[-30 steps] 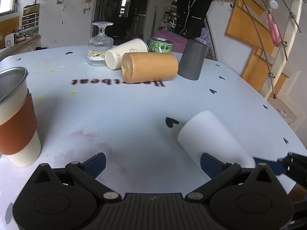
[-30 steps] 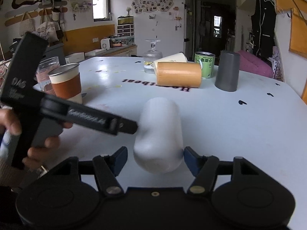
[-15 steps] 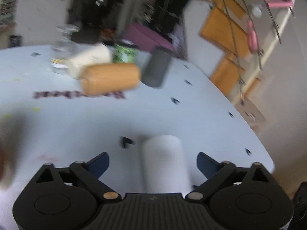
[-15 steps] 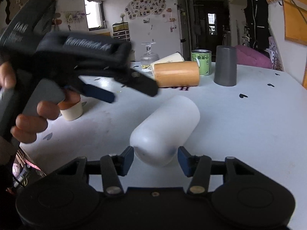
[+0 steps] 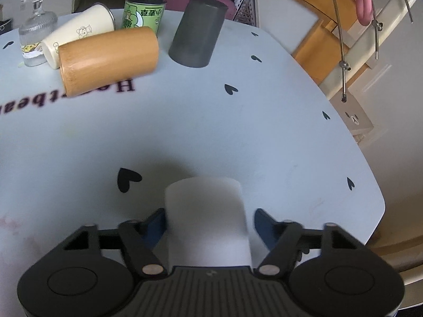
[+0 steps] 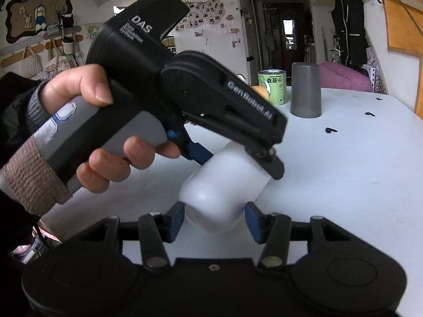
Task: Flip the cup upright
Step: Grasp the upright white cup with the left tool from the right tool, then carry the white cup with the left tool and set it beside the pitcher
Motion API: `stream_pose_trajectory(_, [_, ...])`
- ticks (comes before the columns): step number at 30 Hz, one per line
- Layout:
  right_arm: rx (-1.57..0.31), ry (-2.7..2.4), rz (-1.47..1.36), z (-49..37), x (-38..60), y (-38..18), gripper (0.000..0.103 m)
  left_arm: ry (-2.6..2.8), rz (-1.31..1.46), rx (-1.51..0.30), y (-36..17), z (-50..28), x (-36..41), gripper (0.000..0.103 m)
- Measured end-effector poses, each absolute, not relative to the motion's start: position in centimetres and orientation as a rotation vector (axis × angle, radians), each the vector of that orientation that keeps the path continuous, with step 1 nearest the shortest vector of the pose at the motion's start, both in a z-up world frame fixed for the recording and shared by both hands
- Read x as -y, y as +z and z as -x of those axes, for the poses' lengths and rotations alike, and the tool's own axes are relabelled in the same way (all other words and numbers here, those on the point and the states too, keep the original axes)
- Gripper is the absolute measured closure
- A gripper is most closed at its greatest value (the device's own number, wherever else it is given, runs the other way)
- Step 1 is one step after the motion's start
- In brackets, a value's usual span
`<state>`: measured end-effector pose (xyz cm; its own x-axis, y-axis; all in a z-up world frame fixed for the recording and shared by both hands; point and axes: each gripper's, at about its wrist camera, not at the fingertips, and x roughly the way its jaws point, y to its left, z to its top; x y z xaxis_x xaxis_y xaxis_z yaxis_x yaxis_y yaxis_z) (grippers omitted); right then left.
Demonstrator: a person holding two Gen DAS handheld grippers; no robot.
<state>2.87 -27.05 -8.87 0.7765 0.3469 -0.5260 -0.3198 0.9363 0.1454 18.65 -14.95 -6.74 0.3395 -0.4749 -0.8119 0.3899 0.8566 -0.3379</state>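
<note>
A white cup (image 5: 206, 211) lies on its side on the pale blue table (image 5: 238, 132), tilted up off the surface in the right wrist view (image 6: 224, 190). My right gripper (image 6: 214, 220) is shut on the cup's closed end. My left gripper (image 5: 210, 224) straddles the cup from above; its left pad touches the cup and its right pad stands a little apart. The left gripper's body (image 6: 169, 97) fills the upper left of the right wrist view.
At the back stand a lying bamboo cup (image 5: 108, 58), a lying cream cup (image 5: 76, 39), a green can (image 5: 142, 13), an inverted grey cup (image 5: 198, 31) and an inverted glass goblet (image 5: 34, 39). The table's right edge (image 5: 370, 185) is close.
My left gripper swung over the white cup and came down around it, jaws narrowing. My right gripper kept its hold and lifted the cup's end, turning it.
</note>
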Motion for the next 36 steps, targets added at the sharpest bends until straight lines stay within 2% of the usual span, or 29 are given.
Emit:
stream_pose_trajectory(15, [-0.498, 0.439, -0.097, -2.9, 26.8, -8.5, 0.051, -0.502, -0.087, -0.732, -3.5, -12.5, 12.0, 0.039])
stream_pose_trajectory(25, [-0.547, 0.45, -0.039, -3.6, 24.8, -10.1, 0.057, -0.501, -0.118, -0.627, -4.2, -8.2, 10.4, 0.039])
stream_pose_trajectory(36, [-0.577, 0.417, -0.026, -3.3, 25.2, -10.9, 0.057, -0.406, -0.096, -0.536, -6.0, -6.6, 8.7, 0.04])
